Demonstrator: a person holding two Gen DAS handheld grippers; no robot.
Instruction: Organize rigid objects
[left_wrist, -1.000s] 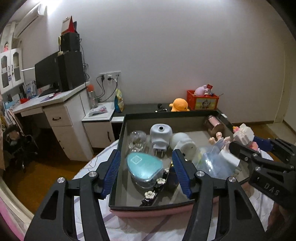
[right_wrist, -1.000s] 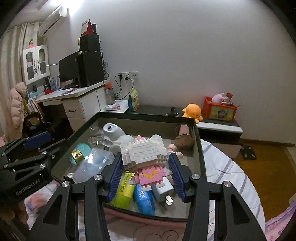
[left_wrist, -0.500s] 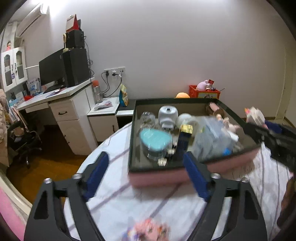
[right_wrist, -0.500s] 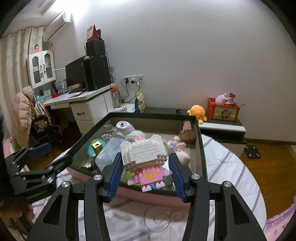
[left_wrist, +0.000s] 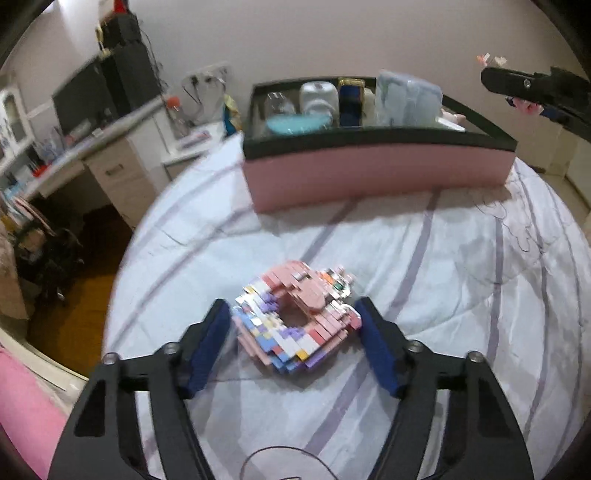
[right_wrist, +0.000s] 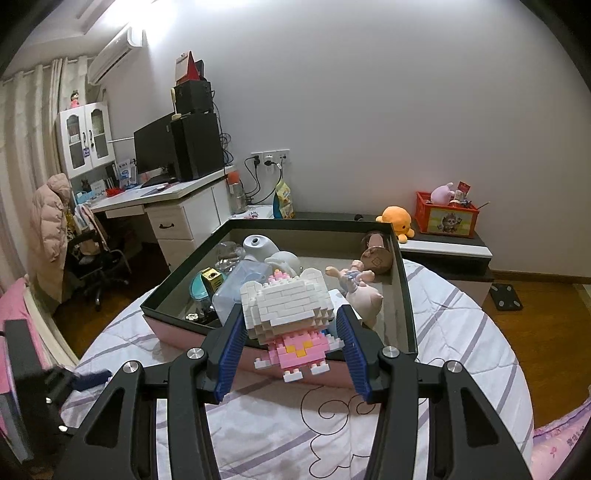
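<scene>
Home bedroom, kid's by the look. Bed with striped white quilt (right_wrist: 461, 332) in the foreground, white desk (right_wrist: 166, 199) with monitor (right_wrist: 151, 147) and speakers along the wall, wall AC unit (right_wrist: 114, 55) up top, curtains (right_wrist: 26, 122) left. Orange plush octopus (right_wrist: 397, 219) and red toy crate (right_wrist: 445, 218) on a low cabinet, puffer coat (right_wrist: 50, 229) draped over a chair.

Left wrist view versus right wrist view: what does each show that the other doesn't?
Only the left wrist view shows a pastel brick model lying on the bedspread between the open left hand-held gripper. Only the right shows the white-and-pink brick figure clamped in the right hand-held gripper. Both show the pink box.
</scene>
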